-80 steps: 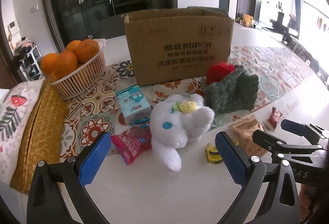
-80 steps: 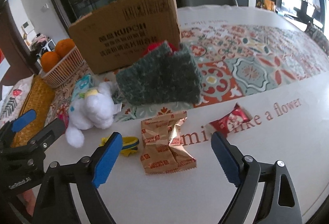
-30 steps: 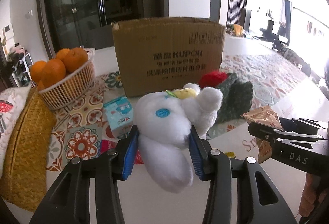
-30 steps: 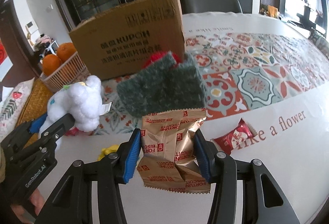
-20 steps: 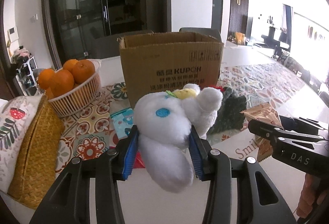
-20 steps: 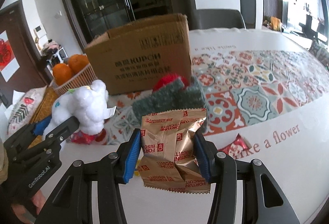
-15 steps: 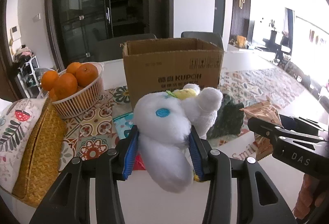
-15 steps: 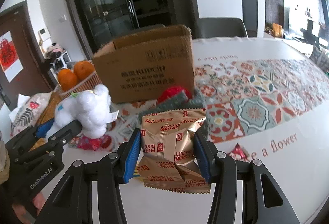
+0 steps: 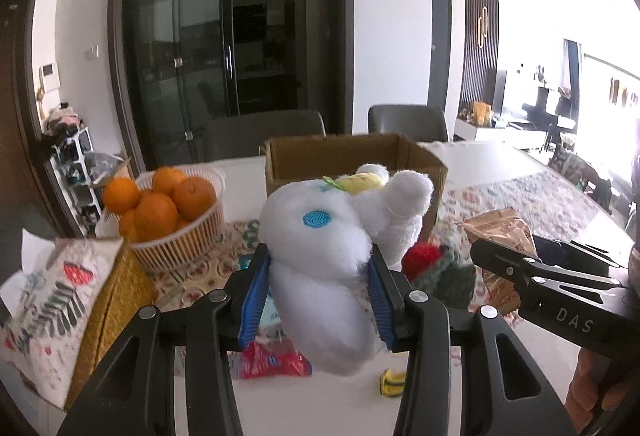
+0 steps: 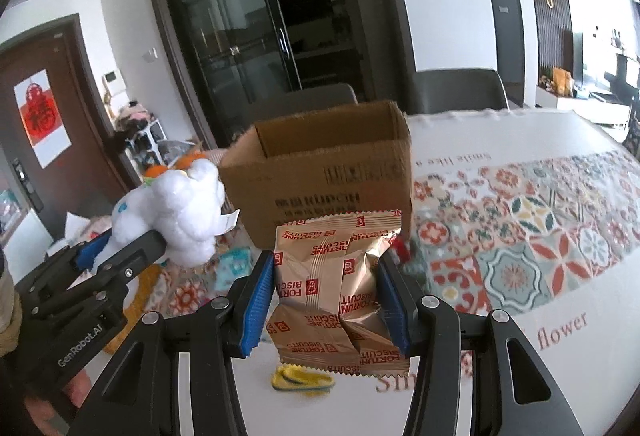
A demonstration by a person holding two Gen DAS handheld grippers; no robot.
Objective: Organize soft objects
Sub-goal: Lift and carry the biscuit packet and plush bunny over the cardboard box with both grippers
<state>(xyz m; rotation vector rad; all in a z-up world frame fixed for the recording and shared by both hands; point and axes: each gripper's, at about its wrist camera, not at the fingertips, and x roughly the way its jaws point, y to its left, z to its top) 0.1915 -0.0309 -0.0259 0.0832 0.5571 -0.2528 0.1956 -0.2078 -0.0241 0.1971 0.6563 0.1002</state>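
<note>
Both grippers are rising off the tabletop (image 10: 520,376) since the earlier frames, each carrying its load, and the open top of the box is now coming into sight.

Nearest in the left wrist view, the left gripper (image 9: 318,296) is clamping its blue fingers (image 9: 254,300) on the white plush toy (image 9: 332,248), squeezing its body, with the lower end hanging free below. In the right wrist view the right gripper (image 10: 326,300) is pinching the biscuit packet (image 10: 336,292) between its fingers (image 10: 390,302), held by its sides (crinkly wrapper, bulging). Both loads are hanging clear of the tabletop, in front of the cardboard box (image 10: 320,180), not yet over it.

Under them a yellow wrapper (image 10: 302,382) and a red packet (image 9: 272,360) are lying on the tabletop; further back a green knitted item (image 9: 448,276) with a red piece (image 9: 422,254) is sitting against the box, and a basket of oranges (image 9: 168,212) is standing to its left.

Risks: the packet could be slipping out, since the film is slick and the hold is only on its edges; the plush's dangling end could be catching the box rim; the two grippers are close together and could be bumping over the opening.

Only the right view is showing the box interior (looks empty as far as visible); only the left view is showing the knitted item clearly.
</note>
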